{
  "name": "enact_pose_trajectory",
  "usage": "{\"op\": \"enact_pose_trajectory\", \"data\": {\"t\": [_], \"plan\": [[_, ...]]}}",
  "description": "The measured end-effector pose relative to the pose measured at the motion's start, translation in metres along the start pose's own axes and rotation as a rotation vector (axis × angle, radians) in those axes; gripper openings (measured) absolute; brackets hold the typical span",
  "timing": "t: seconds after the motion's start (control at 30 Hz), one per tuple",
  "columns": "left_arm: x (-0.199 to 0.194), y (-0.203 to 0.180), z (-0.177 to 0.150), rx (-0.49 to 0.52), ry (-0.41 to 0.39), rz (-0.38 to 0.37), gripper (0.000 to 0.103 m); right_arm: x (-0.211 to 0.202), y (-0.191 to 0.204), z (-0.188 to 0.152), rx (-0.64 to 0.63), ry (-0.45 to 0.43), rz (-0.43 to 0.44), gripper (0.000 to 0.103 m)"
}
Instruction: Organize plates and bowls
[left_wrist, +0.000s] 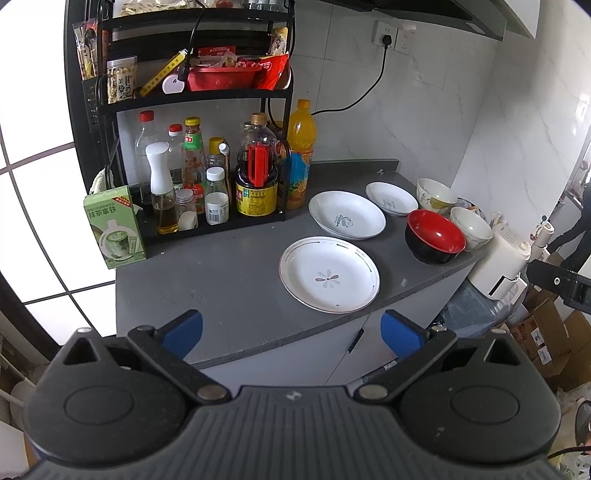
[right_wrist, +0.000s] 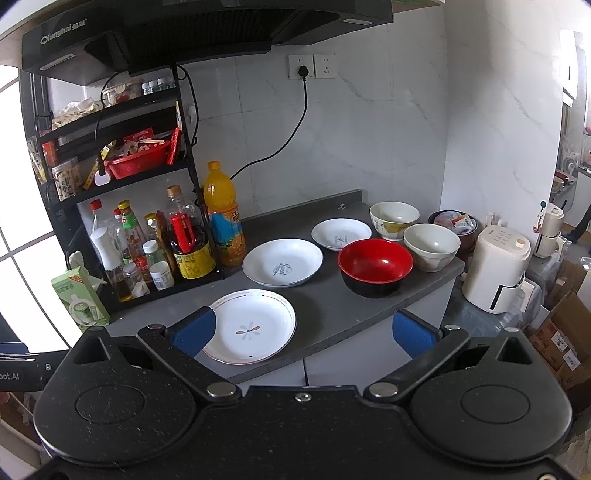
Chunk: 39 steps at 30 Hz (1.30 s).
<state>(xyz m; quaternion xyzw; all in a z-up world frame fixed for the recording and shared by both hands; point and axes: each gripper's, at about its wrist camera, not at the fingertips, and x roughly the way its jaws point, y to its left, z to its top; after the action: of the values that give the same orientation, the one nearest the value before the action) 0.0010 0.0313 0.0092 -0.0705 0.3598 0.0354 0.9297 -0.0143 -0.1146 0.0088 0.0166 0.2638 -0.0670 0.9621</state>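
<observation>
On the grey counter (left_wrist: 229, 280) (right_wrist: 332, 314) lie a flower-patterned white plate (left_wrist: 328, 278) (right_wrist: 253, 325) near the front edge, a deeper white plate (left_wrist: 346, 215) (right_wrist: 282, 262) behind it, and a small white plate (left_wrist: 391, 198) (right_wrist: 340, 233) further back. A red bowl with a black outside (left_wrist: 435, 236) (right_wrist: 375, 266) stands at the right, with two cream bowls (left_wrist: 436, 195) (left_wrist: 471, 228) (right_wrist: 394, 220) (right_wrist: 434, 246) beside it. My left gripper (left_wrist: 291, 330) hangs open before the counter's front edge, holding nothing. My right gripper (right_wrist: 303, 332) is open too, its left finger over the flower plate's near rim.
A black rack (left_wrist: 192, 99) (right_wrist: 122, 155) of sauce bottles and an orange drink bottle (left_wrist: 301, 155) (right_wrist: 223, 218) fill the counter's back left. A green carton (left_wrist: 112, 227) (right_wrist: 79, 299) stands at the left. A white appliance (right_wrist: 496, 269) and cardboard boxes (right_wrist: 565, 339) sit right of the counter.
</observation>
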Motion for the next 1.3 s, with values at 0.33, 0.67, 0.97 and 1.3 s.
{"op": "enact_pose_trajectory", "data": {"t": [0.33, 0.67, 0.97, 1.3], "plan": [[0.004, 0.001, 0.0, -0.003, 0.005, 0.001, 0.102, 0.003, 0.0, 0.003, -0.004, 0.006, 0.0, 0.103], [0.007, -0.002, 0.004, 0.005, 0.012, 0.001, 0.102, 0.004, 0.0, 0.005, 0.0, 0.007, -0.001, 0.103], [0.008, -0.007, 0.007, 0.023, 0.015, -0.01, 0.102, 0.006, -0.002, 0.005, 0.014, 0.009, -0.012, 0.103], [0.013, -0.011, 0.009, 0.036, 0.025, -0.034, 0.102, 0.004, 0.001, 0.004, 0.02, 0.006, -0.033, 0.103]]}}
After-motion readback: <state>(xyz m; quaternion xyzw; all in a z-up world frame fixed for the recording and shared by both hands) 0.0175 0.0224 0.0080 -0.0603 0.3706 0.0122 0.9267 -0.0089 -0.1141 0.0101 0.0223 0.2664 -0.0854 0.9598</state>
